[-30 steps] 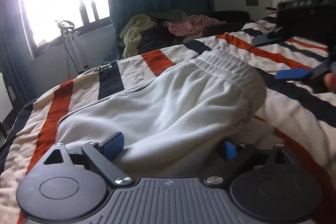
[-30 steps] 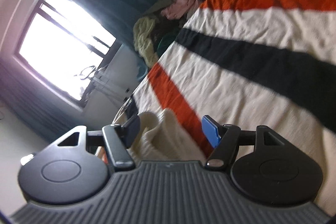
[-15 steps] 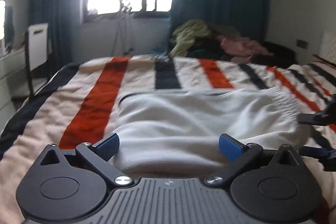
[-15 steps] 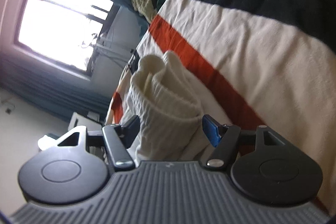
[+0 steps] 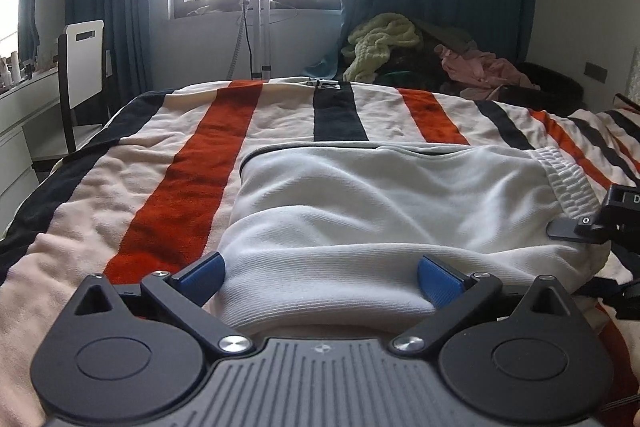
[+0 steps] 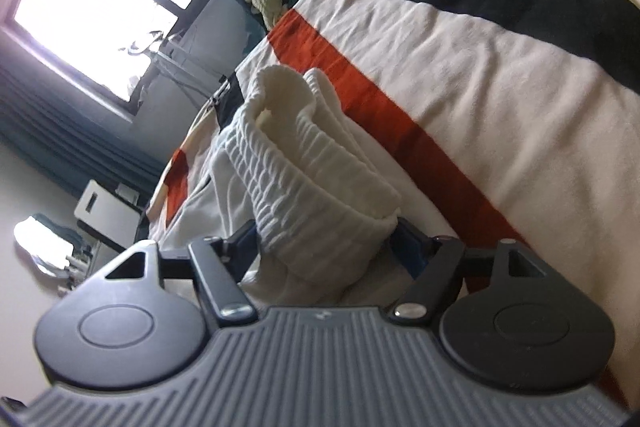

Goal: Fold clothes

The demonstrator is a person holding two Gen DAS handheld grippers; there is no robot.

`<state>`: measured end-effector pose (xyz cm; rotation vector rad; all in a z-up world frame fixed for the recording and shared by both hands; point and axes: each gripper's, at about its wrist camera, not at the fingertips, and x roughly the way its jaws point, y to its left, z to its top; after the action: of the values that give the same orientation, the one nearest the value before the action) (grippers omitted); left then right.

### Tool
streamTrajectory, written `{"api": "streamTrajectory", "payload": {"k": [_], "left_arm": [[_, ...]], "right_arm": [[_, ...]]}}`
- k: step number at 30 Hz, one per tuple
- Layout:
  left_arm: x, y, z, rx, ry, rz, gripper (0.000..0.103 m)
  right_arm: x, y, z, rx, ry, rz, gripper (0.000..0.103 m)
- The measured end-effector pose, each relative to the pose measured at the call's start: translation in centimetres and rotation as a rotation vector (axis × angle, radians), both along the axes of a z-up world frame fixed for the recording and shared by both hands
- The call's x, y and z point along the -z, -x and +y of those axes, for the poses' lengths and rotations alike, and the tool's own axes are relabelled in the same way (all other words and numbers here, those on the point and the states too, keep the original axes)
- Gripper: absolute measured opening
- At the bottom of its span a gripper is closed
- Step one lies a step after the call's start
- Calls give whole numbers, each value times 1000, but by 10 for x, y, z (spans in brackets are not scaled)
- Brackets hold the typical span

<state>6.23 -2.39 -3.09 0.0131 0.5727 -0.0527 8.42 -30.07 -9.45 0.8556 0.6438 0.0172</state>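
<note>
White shorts [image 5: 384, 195] are lying folded at least once across the striped bed [image 5: 208, 163], near its foot edge, waistband [image 6: 304, 163] doubled over at my right. Judging progress: a first fold done, at least one more fold and smoothing left. My left gripper [image 5: 320, 279] is sitting low and level at the near folded edge, jaws spread, cloth between them but not pinched. My right gripper [image 6: 326, 241] is lying rolled on its side at the waistband end, jaws straddling the ribbed band; whether they are clamping it, I cannot tell.

Black gripper [image 5: 320, 277], blue pads [image 5: 440, 279] (silver screws).
</note>
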Motion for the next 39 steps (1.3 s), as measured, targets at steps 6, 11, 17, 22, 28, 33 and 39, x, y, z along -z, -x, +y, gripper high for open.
{"api": "streamTrajectory", "payload": {"k": [6, 11, 17, 22, 28, 33, 39], "left_arm": [[1, 1, 0, -2, 7, 0, 103], [1, 5, -3, 25, 15, -19, 103], [-1, 7, -2, 35, 44, -5, 103], [-2, 1, 12, -2, 131, 50, 103], [5, -13, 48, -75, 345, 171, 103], [27, -31, 77, -106, 567, 300, 103], [46, -40, 95, -113, 729, 341, 101]], "right_arm": [[-22, 4, 7, -35, 114, -101, 46], [-47, 15, 11, -15, 231, -233, 39], [-35, 14, -1, 73, 261, -161, 41], [5, 4, -24, 101, 54, 41, 72], [16, 3, -19, 81, -44, 97, 87], [22, -3, -16, 40, -21, 115, 91], [24, -9, -14, -10, -35, 95, 98]]}}
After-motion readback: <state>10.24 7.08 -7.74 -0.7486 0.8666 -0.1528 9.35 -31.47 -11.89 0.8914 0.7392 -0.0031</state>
